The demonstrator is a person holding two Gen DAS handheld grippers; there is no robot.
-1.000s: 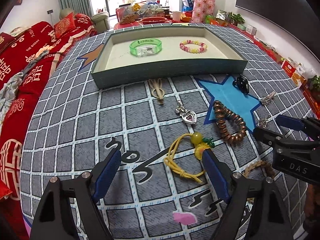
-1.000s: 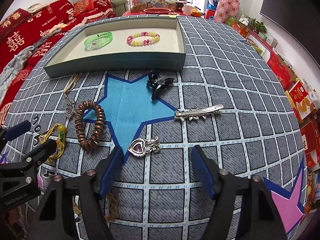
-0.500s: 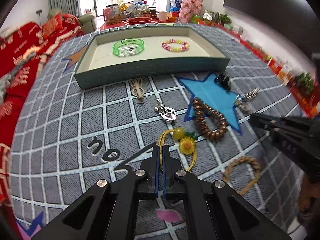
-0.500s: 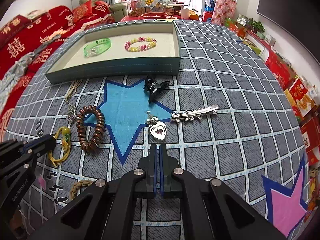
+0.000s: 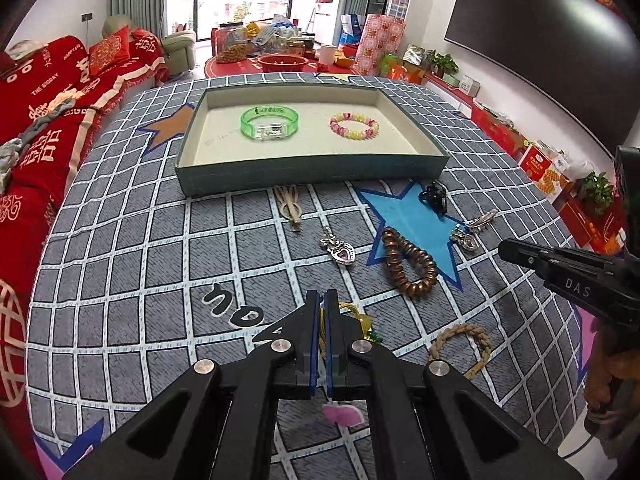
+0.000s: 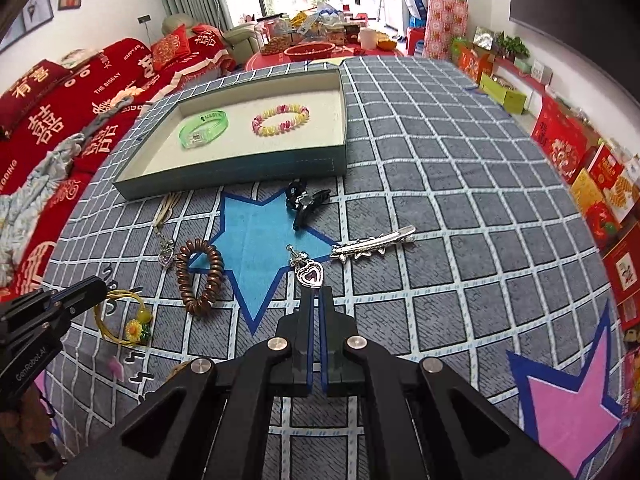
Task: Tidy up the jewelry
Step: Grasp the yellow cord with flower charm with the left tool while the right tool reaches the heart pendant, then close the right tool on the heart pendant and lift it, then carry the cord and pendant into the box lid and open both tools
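Your left gripper [image 5: 321, 294] points steeply down at the grid-patterned grey cloth [image 5: 120, 264], jaws clamped on the yellow cord bracelet with the sunflower charm [image 6: 127, 317]; the right wrist view shows its cord running up into the pads. Your right gripper [image 6: 316, 290] is pitched down likewise, closed on the silver heart-shaped pendant with the purple stone [image 6: 310, 272], which stands up from the fingertips beside the silver metal hair clip [image 6: 374, 242].

Against the frame one second earlier: both pairs of jaws then stood wide open around these pieces and have since shut on them. Both views now sit higher above the cloth, and the pendant has left its place at the blue star's lower point.

The shallow teal cardboard tray [image 5: 312, 174] holds the translucent green plastic bangle [image 5: 270, 122] and the pink-and-yellow beaded bracelet [image 5: 354, 126]. The brown coiled hair tie [image 5: 408, 264] lies on the cloth
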